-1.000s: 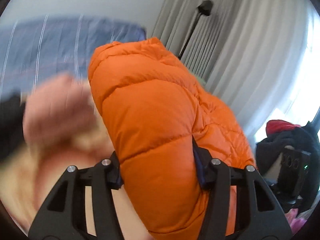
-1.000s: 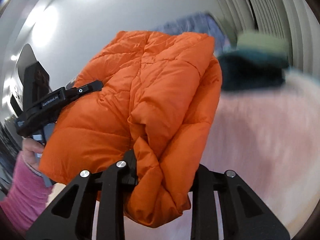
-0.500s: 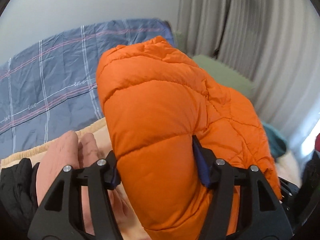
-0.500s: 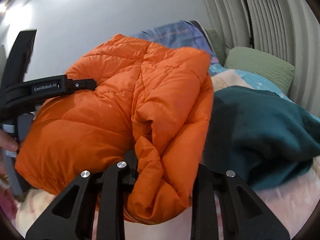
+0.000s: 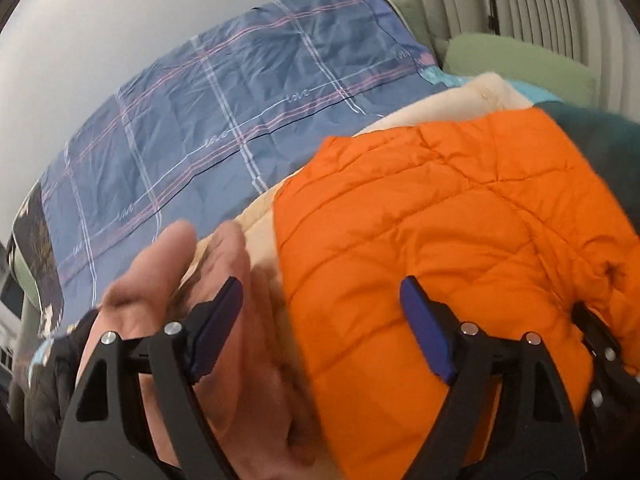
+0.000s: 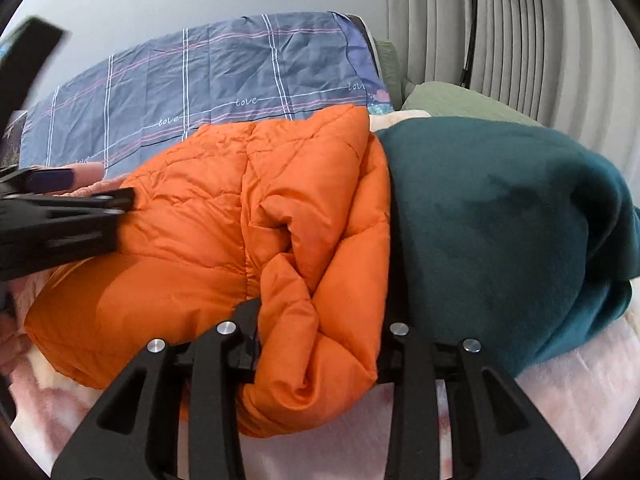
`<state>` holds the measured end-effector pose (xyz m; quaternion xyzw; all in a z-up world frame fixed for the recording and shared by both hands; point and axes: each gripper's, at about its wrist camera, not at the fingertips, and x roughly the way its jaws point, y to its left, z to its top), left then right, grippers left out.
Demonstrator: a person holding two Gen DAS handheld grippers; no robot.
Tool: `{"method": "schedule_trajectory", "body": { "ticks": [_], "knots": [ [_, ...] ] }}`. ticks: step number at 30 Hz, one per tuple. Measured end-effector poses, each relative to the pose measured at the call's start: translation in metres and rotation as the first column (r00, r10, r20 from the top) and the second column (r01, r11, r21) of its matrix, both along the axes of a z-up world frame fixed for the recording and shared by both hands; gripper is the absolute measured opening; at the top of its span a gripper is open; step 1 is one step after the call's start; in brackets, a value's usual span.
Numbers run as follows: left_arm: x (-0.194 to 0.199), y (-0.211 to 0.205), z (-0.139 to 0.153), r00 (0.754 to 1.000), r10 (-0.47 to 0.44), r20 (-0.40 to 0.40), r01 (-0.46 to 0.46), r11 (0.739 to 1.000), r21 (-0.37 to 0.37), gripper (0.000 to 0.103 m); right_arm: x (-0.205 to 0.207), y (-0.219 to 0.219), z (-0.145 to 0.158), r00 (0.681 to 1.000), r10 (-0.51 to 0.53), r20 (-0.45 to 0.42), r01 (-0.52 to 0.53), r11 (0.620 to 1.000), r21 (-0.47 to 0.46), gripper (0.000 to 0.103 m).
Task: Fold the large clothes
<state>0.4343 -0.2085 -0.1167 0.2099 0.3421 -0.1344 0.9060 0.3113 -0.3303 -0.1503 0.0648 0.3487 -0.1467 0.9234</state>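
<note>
Left wrist view. Left gripper (image 5: 320,320) at lower centre, jaws wide apart and opening; blue pads (image 5: 426,332) clear of the cloth on both sides, nothing pinched. Orange puffer jacket (image 5: 460,240), folded into a bundle, filling the right half of the frame, its left edge reaching in between the jaws. Pale cream blanket (image 5: 440,108) visible beyond the jacket's upper edge. Blue plaid sheet (image 5: 224,128) across the upper left. Pinkish, blurred shape at lower left behind the left finger, too soft to identify. Green pillow (image 5: 520,64) at upper right, before a pleated curtain (image 5: 540,4).

Right wrist view. Right gripper (image 6: 320,344) at bottom centre, jaws opening, a bunched fold of the orange puffer jacket (image 6: 240,216) between them; left finger against the cloth, contact on the right side not discernible. Jacket lying at frame centre on a pink fleece blanket (image 6: 552,392), touching a dark teal garment (image 6: 500,220) to its right. Left gripper (image 6: 72,216) entering from the left edge, its tip at the jacket's left side.
</note>
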Motion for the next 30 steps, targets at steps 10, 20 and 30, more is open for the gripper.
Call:
{"method": "schedule_trajectory", "body": {
  "ticks": [10,20,30],
  "knots": [
    [-0.113,0.073,0.049,0.996,-0.088,-0.016,0.082,0.964,-0.251,0.083,-0.091,-0.018,0.065,0.998,0.007,0.057,-0.011,0.997,0.070,0.064],
    [-0.255,0.090,0.081,0.980,-0.180,0.082,0.198,0.892,-0.407,0.099,-0.228,-0.004,0.137,0.982,0.012,0.187,-0.018,0.999,0.029,0.100],
    [-0.385,0.113,0.102,0.964,-0.164,0.210,0.233,0.903,-0.362,0.101,-0.323,0.039,0.173,0.958,-0.040,0.285,0.049,0.998,-0.026,0.102]
  ]
}}
